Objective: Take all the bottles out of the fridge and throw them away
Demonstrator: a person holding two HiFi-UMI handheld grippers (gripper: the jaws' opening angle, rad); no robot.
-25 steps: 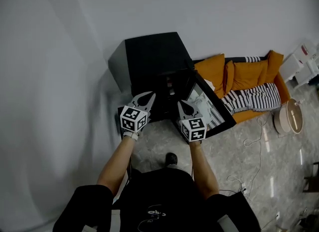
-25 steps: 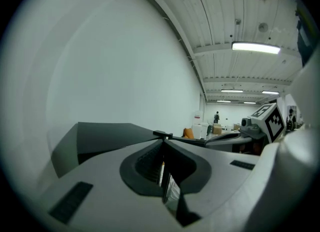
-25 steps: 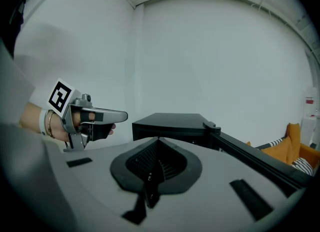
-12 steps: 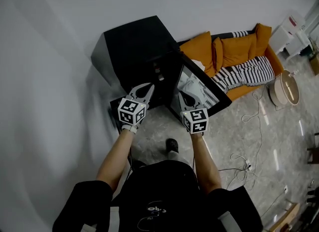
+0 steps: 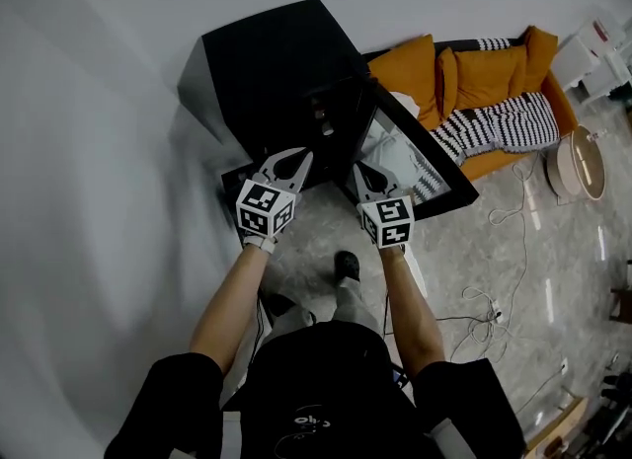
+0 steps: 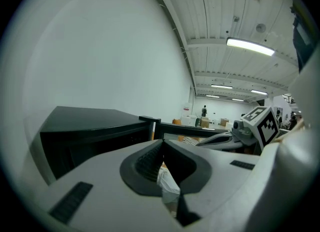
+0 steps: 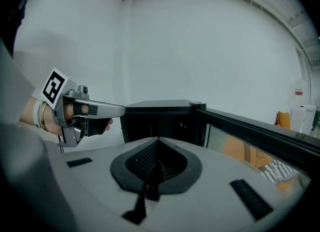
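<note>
A black mini fridge [image 5: 272, 62] stands against the white wall, its glass door [image 5: 420, 171] swung open to the right. A few small things show in its dark inside [image 5: 321, 116]; I cannot tell what they are. My left gripper [image 5: 296, 158] is level in front of the opening, shut, tips meeting, holding nothing. My right gripper [image 5: 357, 169] is beside it near the door's inner face, shut and empty. The left gripper view looks over the shut tips [image 6: 161, 142] at the fridge [image 6: 85, 126]. The right gripper view shows its tips [image 7: 158, 139], the fridge [image 7: 160, 111] and the left gripper [image 7: 123, 110].
An orange sofa [image 5: 474, 62] with striped cushions [image 5: 504, 126] runs behind the open door. A round white object [image 5: 578, 163] and loose cables [image 5: 494, 299] lie on the stone floor at the right. The white wall closes off the left side. My foot [image 5: 346, 267] is just below the grippers.
Both grippers have sunk a little and stayed shut, side by side before the fridge opening. The fridge has slid up and left in the head view. My legs have stepped forward.
</note>
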